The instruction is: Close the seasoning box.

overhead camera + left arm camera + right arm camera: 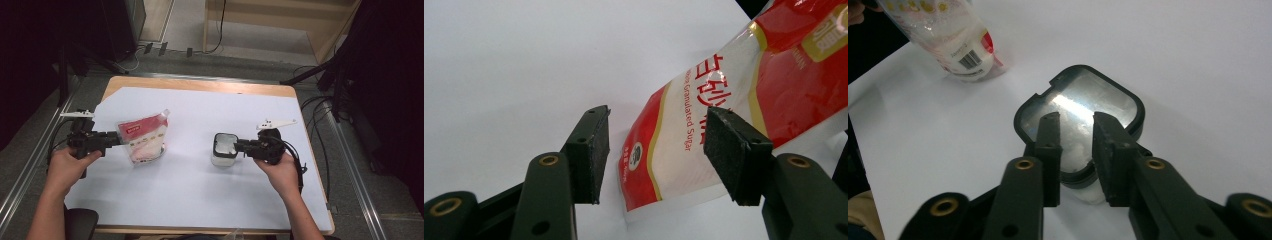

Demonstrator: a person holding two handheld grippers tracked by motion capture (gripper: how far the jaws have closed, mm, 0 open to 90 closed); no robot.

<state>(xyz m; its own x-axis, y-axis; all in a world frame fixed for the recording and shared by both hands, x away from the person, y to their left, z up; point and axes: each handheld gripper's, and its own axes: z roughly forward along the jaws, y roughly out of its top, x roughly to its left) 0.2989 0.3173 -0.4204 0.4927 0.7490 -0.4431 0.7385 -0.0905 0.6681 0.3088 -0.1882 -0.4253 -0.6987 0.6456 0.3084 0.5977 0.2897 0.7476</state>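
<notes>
A red and white pouch of granulated sugar stands on the white sheet at the left. My left gripper points at its left edge. In the left gripper view the pouch lies between and behind the pads, and a strip of white sheet shows between the left pad and the pouch; the left gripper is open. A small clear container with a black-rimmed lid sits right of centre. My right gripper reaches it from the right. Its jaws hover apart over the lid's near edge.
A white sheet covers the wooden table. Black cables hang off the table's right side. Metal rails run along the floor on both sides. The pouch's base with a barcode appears at the upper left of the right gripper view.
</notes>
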